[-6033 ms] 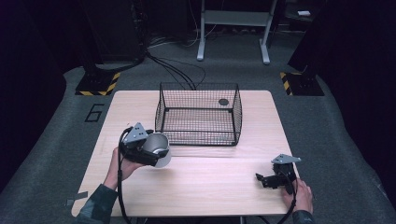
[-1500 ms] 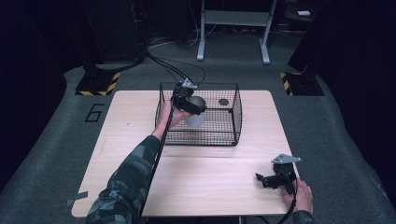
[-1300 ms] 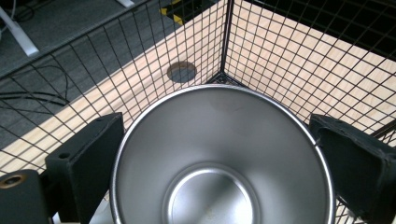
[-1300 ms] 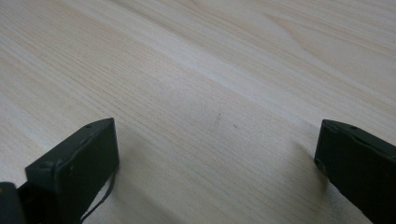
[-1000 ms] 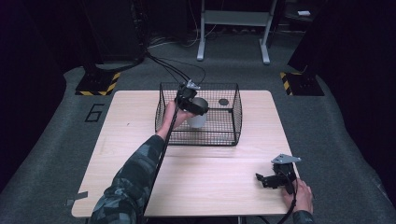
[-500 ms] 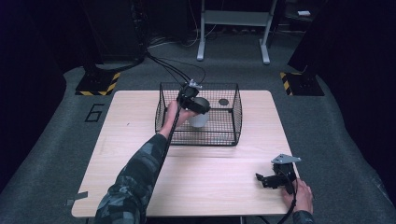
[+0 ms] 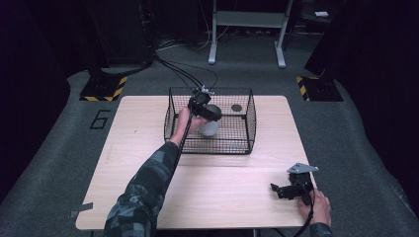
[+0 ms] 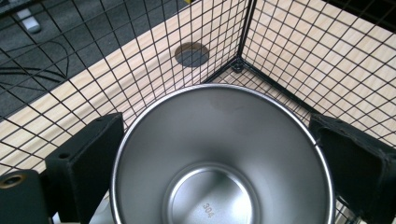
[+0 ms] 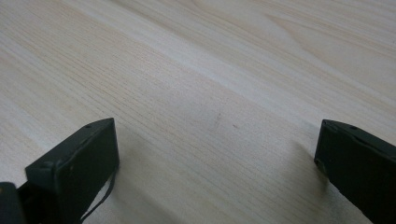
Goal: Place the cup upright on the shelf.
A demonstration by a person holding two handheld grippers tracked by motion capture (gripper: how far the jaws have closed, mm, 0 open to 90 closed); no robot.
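The cup (image 8: 223,158) was of brushed steel, round, with a smooth inside wall, a thin bright rim and the small number 304 stamped on its flat bottom. In the left gripper view its mouth faced the camera, in the lower middle of the frame. The left gripper (image 8: 219,154) had its two black, matt jaws pressed on the outer wall of the cup, one at each side, so it held the cup firmly. Around them stood the basket (image 8: 289,51), made of thin black wire in a square grid, with a dark round disc (image 8: 192,53) lying beyond its wall in the upper middle of the frame.

In the high view the left arm, in a camouflage sleeve (image 7: 143,192), was stretched from the bottom left up to the middle of the frame, and the cup was inside the basket, in its left half. The right hand (image 7: 316,207) rested in the lower right of the frame with the right gripper (image 7: 284,190); its jaws stood wide apart and held nothing, low over the wood.

The bench (image 7: 227,197) was of pale wood with fine grain. The floor (image 7: 59,148) around it was grey carpet, and the room behind was dark.
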